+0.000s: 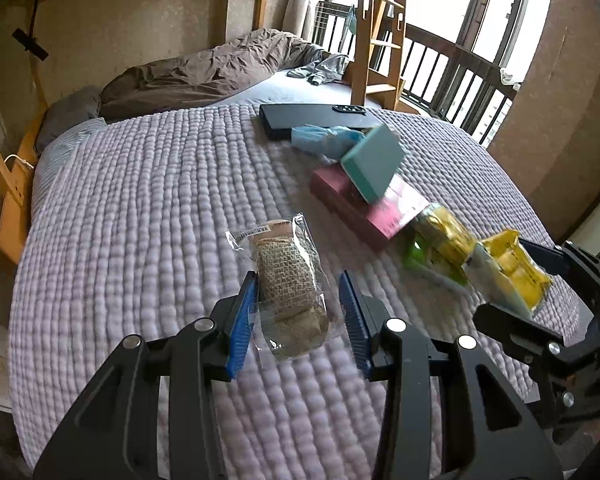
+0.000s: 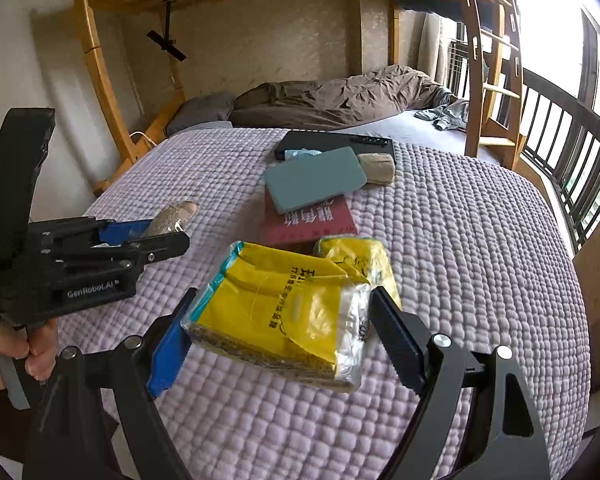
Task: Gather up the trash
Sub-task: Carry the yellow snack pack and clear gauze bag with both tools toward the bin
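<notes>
Gripping a clear-wrapped bandage roll (image 1: 290, 284), the left gripper (image 1: 298, 320) sits beside the right gripper (image 2: 280, 344), whose jaws clamp a yellow tissue pack (image 2: 276, 316) above the quilt (image 2: 460, 240).

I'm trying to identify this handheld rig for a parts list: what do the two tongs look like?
Both are matte black plastic with linked arms joined by round silver pins. The left tongs carry ribbed blue pads on both fingers. The right tongs show a blue pad on one finger; the other finger looks black from here. White "GenRobot.AI" lettering marks the left unit's body. No cables or sleeve visible.
</notes>
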Action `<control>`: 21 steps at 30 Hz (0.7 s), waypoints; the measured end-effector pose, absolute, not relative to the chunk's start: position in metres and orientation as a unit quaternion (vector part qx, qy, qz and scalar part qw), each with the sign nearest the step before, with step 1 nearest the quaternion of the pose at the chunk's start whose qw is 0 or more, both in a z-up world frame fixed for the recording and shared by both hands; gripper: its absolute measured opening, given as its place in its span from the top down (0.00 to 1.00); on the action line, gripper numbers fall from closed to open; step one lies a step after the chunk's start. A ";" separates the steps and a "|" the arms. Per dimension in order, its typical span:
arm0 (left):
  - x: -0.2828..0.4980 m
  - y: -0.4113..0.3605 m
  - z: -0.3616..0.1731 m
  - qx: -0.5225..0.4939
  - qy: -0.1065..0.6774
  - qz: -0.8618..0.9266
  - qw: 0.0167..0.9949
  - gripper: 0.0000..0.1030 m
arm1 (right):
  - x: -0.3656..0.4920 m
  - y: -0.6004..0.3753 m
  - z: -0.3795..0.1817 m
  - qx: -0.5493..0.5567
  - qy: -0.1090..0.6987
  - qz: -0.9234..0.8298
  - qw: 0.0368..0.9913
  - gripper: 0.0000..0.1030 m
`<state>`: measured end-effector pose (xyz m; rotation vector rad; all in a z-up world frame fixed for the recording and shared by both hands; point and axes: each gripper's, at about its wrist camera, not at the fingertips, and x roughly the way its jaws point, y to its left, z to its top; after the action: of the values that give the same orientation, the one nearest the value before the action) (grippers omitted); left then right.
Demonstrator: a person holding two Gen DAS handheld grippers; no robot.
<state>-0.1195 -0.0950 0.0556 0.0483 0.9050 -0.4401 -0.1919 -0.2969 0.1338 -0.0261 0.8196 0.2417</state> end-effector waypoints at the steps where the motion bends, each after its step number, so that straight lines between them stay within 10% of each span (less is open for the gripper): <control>1: -0.122 -0.096 0.056 0.024 0.434 -0.211 0.876 0.58 | -0.195 -0.297 0.134 -0.012 0.398 0.119 0.909 0.20; 21: -0.192 -0.084 0.061 0.024 0.438 -0.230 0.869 0.58 | -0.258 -0.309 0.143 0.001 0.410 0.144 0.901 0.20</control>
<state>-0.1919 -0.0844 0.0610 0.0499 0.9165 -0.4802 -0.2576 -0.3087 0.1432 0.0021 0.8491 0.2971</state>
